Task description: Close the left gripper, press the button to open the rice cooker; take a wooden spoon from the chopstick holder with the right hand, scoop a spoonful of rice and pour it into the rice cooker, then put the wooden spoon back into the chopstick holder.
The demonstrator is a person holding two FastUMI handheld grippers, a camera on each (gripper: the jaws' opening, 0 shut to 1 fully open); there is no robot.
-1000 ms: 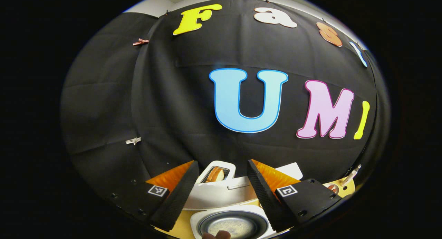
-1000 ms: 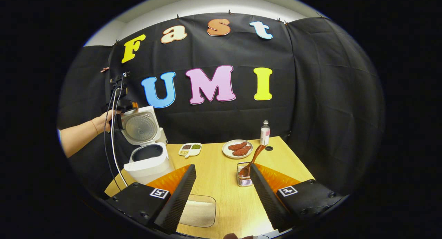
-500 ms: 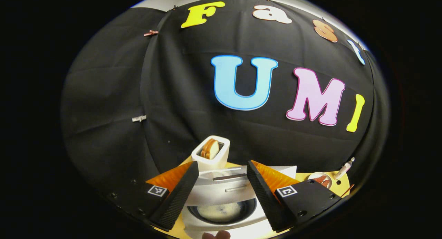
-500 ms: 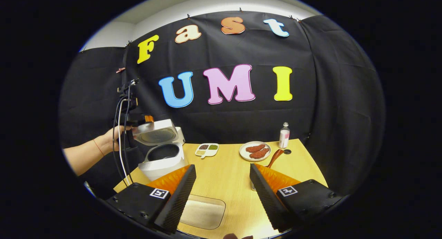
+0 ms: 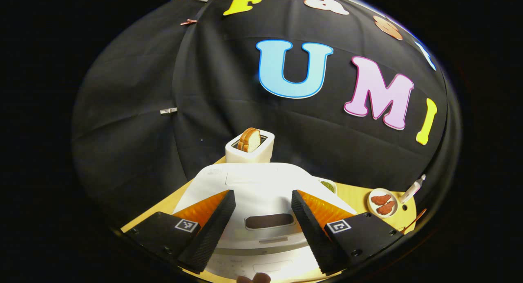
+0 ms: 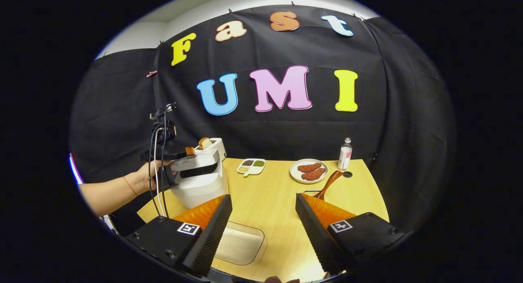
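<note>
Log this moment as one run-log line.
rice cooker: lid nearly down | left gripper: open, over lid | right gripper: open, empty | wooden spoon: in holder

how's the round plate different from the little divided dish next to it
The plate is round and undivided; the dish is roughly rectangular with compartments. The plate holds two reddish-brown pieces; the dish holds small dark, green and pale portions. The plate looks larger and sits nearer the bottle. Both are white and lie flat on the table.

The rice cooker (image 6: 200, 180) lid (image 5: 261, 189), upright one second earlier, is now lowered almost shut under the left gripper (image 6: 179, 155). The right gripper (image 6: 261, 234) has drawn back from the wooden spoon (image 6: 328, 181).
</note>
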